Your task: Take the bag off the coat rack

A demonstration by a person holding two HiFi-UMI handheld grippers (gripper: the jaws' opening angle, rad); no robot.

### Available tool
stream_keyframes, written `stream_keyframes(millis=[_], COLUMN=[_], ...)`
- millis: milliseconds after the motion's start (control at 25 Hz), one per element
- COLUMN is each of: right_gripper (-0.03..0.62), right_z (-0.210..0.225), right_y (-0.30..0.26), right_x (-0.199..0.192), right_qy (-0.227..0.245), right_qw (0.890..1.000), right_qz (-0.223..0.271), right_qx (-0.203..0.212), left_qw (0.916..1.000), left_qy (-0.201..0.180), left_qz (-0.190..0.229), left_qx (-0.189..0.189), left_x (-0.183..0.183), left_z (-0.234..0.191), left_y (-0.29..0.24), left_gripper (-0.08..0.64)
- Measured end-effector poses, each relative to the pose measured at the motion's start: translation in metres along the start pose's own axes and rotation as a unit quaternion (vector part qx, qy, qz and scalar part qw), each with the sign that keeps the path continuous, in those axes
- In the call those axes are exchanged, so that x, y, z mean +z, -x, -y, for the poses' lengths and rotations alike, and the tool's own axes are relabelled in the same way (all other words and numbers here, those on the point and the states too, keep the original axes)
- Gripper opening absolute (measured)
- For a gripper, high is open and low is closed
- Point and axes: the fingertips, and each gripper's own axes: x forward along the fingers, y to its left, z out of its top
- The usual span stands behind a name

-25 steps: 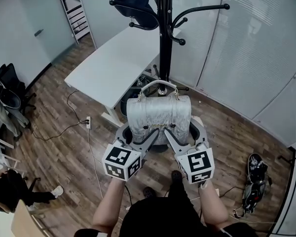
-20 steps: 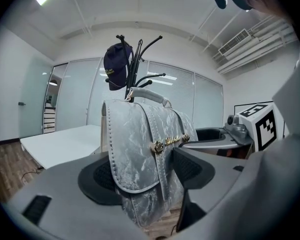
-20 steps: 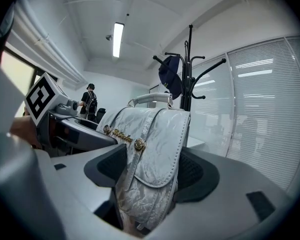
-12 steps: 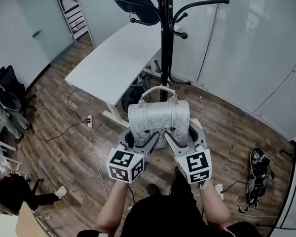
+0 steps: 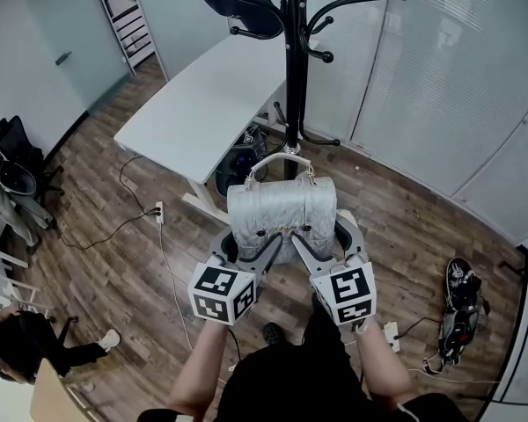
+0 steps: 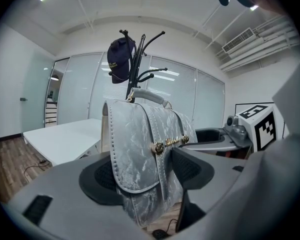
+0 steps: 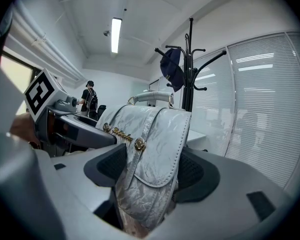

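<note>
The left gripper (image 5: 248,251) is closed on the left end of the silver bag (image 5: 282,209), and the right gripper (image 5: 324,244) is closed on its right end. The bag is off the coat rack (image 5: 293,51), held in front of its pole. If one grip loosens, the smooth bag could tilt and slip down to the wooden floor (image 5: 88,183). Left of the rack stands a white table (image 5: 202,104); right of it is a glass wall (image 5: 440,86).
</note>
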Motion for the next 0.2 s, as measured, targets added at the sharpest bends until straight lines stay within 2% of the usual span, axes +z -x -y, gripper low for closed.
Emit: stream_keyframes(millis=[200], right_gripper=[0.314], right_z=[-0.0049], right_y=[0.0025], right_x=[-0.0020], right_qy=[-0.010], right_qw=[1.000], right_qz=[-0.009], right_qx=[0.006], left_qw=[1.0000], left_qy=[0.004], left_qz=[-0.004], left_qx=[0.000], left_x=[-0.0052], left_z=[0.0024], left_y=[0.0004], left_gripper=[0.314])
